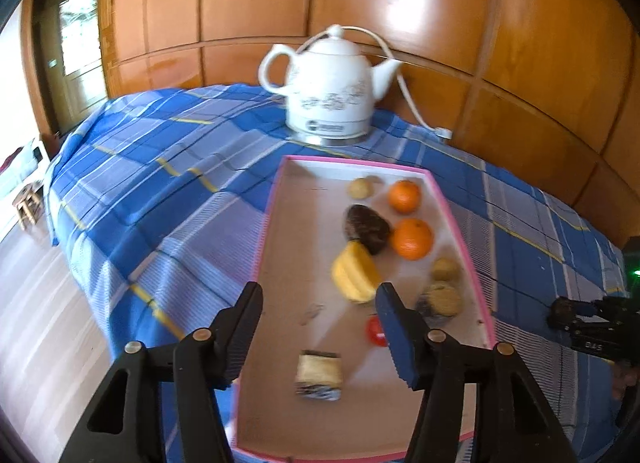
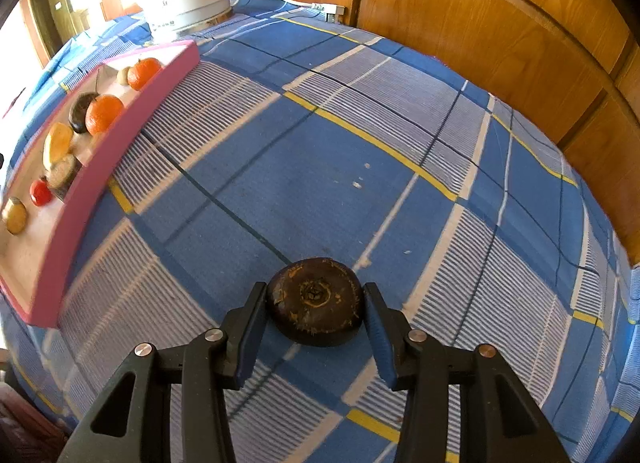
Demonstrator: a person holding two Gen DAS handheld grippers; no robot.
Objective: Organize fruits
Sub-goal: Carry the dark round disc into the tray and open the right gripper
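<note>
Between the right gripper's [image 2: 315,305] jaws, a dark round fruit [image 2: 315,301] is sitting clamped on the blue plaid table [image 2: 320,167]. Over the pink tray [image 1: 466,223] holding 2 oranges [image 1: 412,238], the left gripper [image 1: 318,305] is hanging, jaws apart and empty.

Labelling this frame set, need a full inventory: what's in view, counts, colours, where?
tray: 1, pink rim, pale floor, on the tablecloth in front of the kettle
oranges: 2, orange, far right part of the tray
dark fruit in tray: 1, brown-black, beside the nearer orange
yellow fruit: 1, yellow, mid tray
small tan fruits: about 3, tan, along the tray's right side; blurred
red fruit: 1, red, partly behind a left finger
layered block: 1, tan and dark, near end of the tray
dark round fruit: 1, brown-black, on the cloth outside the tray
kettle: 1, white, with cord
tablecloth: 1, blue plaid
left gripper: open, empty, over the tray
right gripper: shut on the dark round fruit
</note>
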